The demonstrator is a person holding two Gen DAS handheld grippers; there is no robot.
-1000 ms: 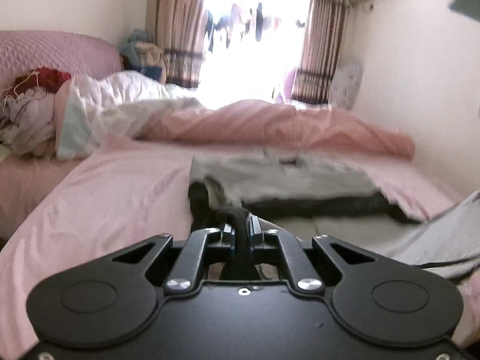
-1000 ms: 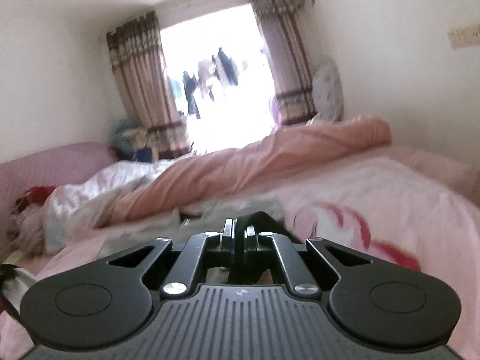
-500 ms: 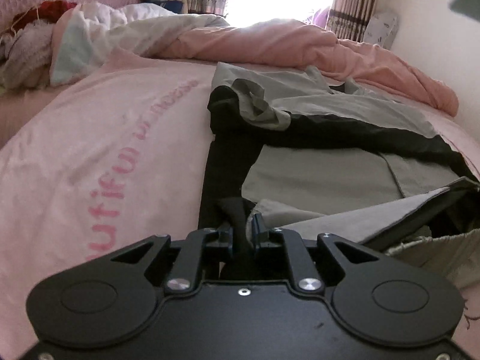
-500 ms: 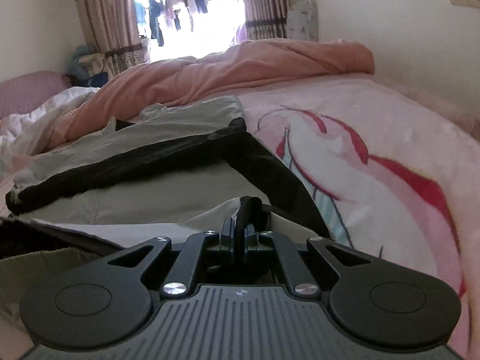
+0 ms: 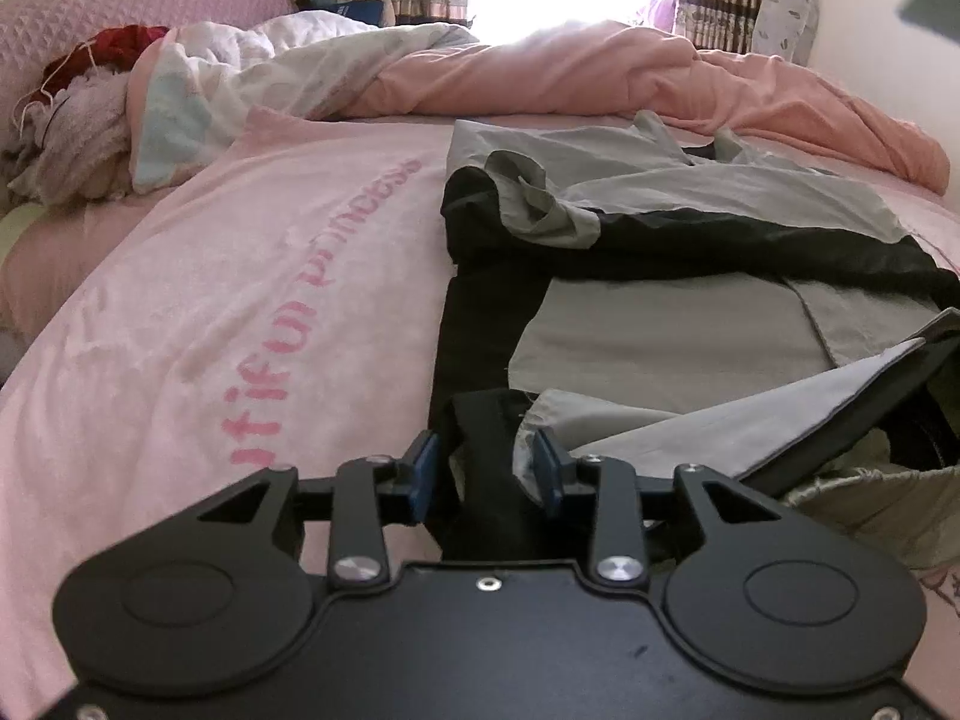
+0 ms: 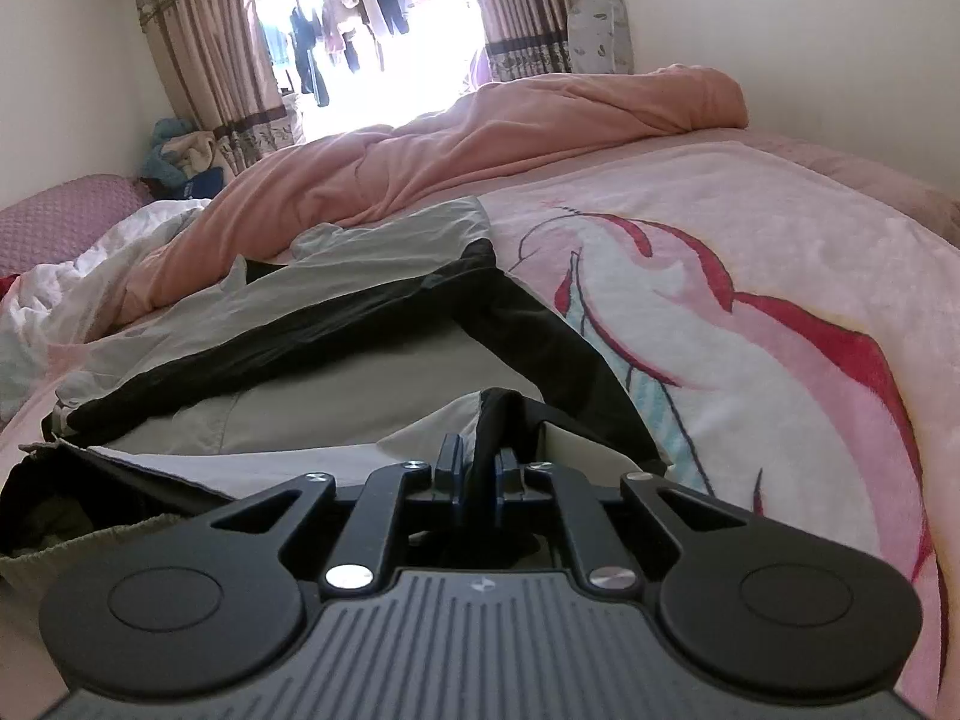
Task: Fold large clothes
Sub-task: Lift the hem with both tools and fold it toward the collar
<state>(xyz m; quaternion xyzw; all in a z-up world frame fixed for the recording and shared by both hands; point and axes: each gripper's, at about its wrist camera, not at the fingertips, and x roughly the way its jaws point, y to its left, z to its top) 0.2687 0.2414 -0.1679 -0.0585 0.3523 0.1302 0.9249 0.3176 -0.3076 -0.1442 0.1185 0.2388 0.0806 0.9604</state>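
Grey-black jacket [image 5: 660,324] now lowered onto bed — left hand-held gripper [image 5: 487,471] just opened, right [image 6: 477,468] narrowly pinching hem.

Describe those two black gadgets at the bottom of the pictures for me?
Both are matte black. The left gripper has two round discs, silver screws, angular linkage arms and blue-padded fingers. The right gripper matches, with a ribbed grey plate behind. No cables or sleeves show.

We see the jacket [image 5: 660,324] lying on the blanket [image 5: 240,312], the rumpled quilt [image 5: 600,78] behind it, and a clothes heap [image 5: 72,114] far left.
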